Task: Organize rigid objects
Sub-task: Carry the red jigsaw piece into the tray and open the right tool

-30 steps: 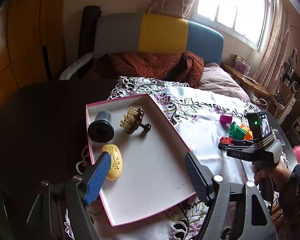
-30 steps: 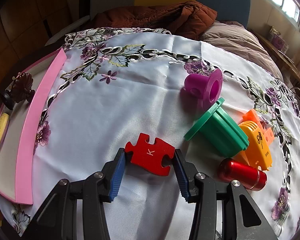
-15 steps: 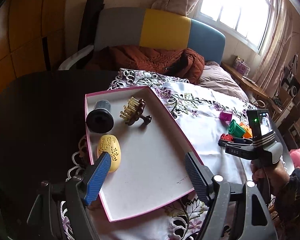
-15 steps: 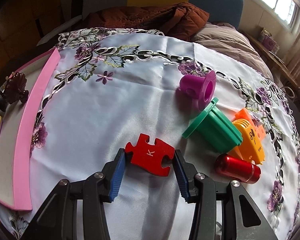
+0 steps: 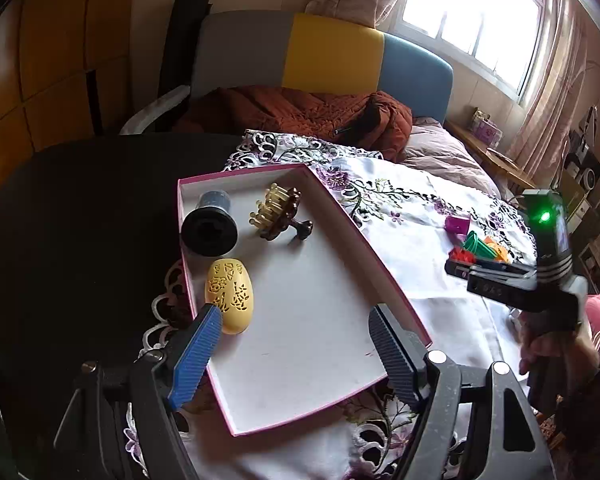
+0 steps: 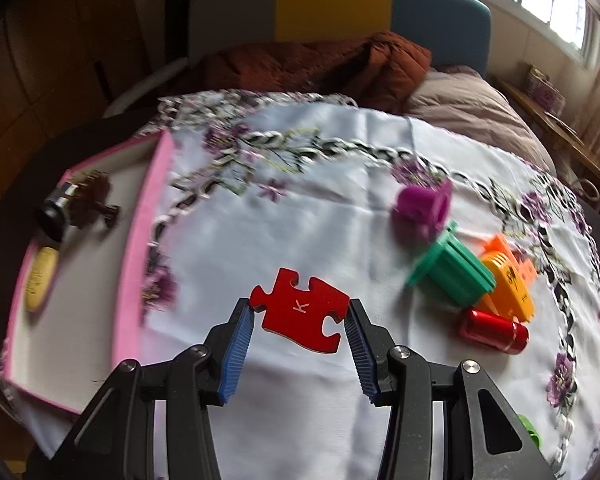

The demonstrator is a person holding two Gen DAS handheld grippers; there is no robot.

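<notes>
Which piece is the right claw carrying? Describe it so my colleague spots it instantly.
Look over the white embroidered tablecloth, right of the pink-rimmed tray. Between the right claw fingers sits a flat red jigsaw piece, the only one marked K.

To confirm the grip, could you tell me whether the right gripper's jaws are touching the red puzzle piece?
Touching: in the right wrist view, both jaws of the right gripper press the red puzzle piece's opposite edges.
</notes>
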